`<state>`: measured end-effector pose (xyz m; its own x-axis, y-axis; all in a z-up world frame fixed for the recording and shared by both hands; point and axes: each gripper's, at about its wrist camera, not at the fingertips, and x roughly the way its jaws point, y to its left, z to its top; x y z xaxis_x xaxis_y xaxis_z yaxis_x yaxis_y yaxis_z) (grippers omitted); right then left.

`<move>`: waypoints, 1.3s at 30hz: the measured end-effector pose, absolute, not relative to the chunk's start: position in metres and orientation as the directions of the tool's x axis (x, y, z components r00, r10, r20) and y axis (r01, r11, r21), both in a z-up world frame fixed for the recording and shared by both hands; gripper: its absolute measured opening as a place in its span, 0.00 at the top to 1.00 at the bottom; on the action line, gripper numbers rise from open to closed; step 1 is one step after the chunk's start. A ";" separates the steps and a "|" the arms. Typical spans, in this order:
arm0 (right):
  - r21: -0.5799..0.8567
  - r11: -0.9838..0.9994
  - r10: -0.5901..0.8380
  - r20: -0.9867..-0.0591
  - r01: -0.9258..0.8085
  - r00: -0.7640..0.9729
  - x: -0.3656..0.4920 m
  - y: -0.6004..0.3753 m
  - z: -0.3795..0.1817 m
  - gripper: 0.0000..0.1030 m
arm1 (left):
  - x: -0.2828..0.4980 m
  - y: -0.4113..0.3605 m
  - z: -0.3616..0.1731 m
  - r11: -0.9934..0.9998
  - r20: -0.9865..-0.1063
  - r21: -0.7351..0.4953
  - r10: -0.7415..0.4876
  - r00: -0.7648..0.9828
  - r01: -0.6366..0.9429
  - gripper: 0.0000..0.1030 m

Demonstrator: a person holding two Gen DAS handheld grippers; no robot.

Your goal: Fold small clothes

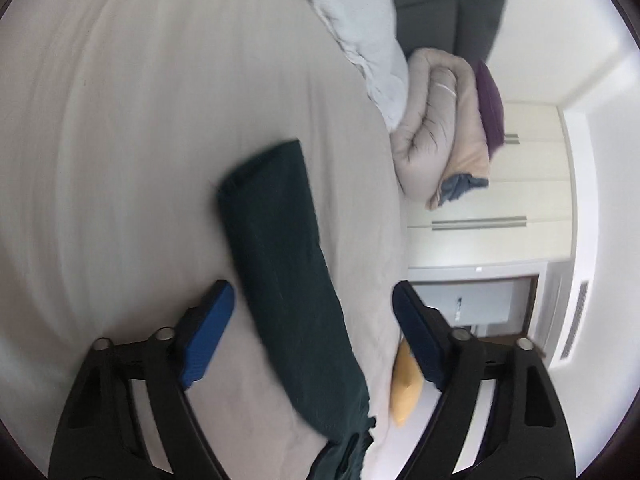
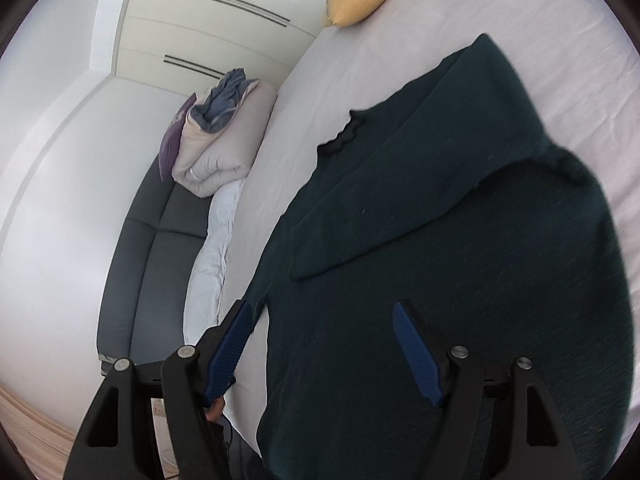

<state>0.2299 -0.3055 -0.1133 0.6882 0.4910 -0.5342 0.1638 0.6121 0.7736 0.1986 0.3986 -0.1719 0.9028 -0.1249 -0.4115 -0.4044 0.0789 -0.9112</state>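
Soft pale bed [image 2: 400, 20] holds the dark green top [image 2: 460, 260] near its edge, one sleeve folded over. Both the left tool [image 1: 314, 312] and right tool [image 2: 324, 332] are released, holding nothing. Next, I think, fold the other side.

Left gripper [image 1: 314, 300]: fingers spread wide, nothing clamped between them; blue pads face each other; view blurred.
Left fingers [image 1: 208, 340]: angled slightly downward, pads clear of any contact.
Right gripper [image 2: 322, 330]: fingers spread wide, nothing pinched.
Right fingers [image 2: 416, 354]: angled downward, whether they touch anything cannot be told.
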 end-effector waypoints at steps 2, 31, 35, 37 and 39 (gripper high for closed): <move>0.769 0.617 0.490 -0.541 0.167 0.683 0.232 -0.298 -0.114 0.26 | 0.206 0.406 -0.178 0.065 -0.422 -0.907 -0.139 0.896 -0.417 0.35; 0.789 0.579 0.471 -0.529 0.206 0.706 0.224 -0.320 -0.139 0.26 | 0.360 0.117 -0.076 0.974 -0.691 -0.179 -0.023 0.722 -0.140 0.93; 0.779 0.593 0.470 -0.542 0.206 0.697 0.235 -0.324 -0.140 0.26 | 0.344 0.022 -0.102 0.999 -0.710 0.045 0.016 0.704 0.024 0.93; 0.771 0.610 0.481 -0.545 0.185 0.687 0.249 -0.320 -0.137 0.26 | 0.334 -0.005 -0.114 0.992 -0.708 0.109 0.029 0.705 0.070 0.93; 0.767 0.620 0.499 -0.548 0.165 0.671 0.264 -0.313 -0.136 0.26 | 0.328 -0.021 -0.121 0.984 -0.700 0.151 0.041 0.713 0.092 0.93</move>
<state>0.2642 -0.3135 -0.1357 0.6714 0.4991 -0.5477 0.1649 0.6200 0.7671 0.3278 -0.0210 -0.1212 0.7128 0.0411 -0.7002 0.0919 0.9842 0.1513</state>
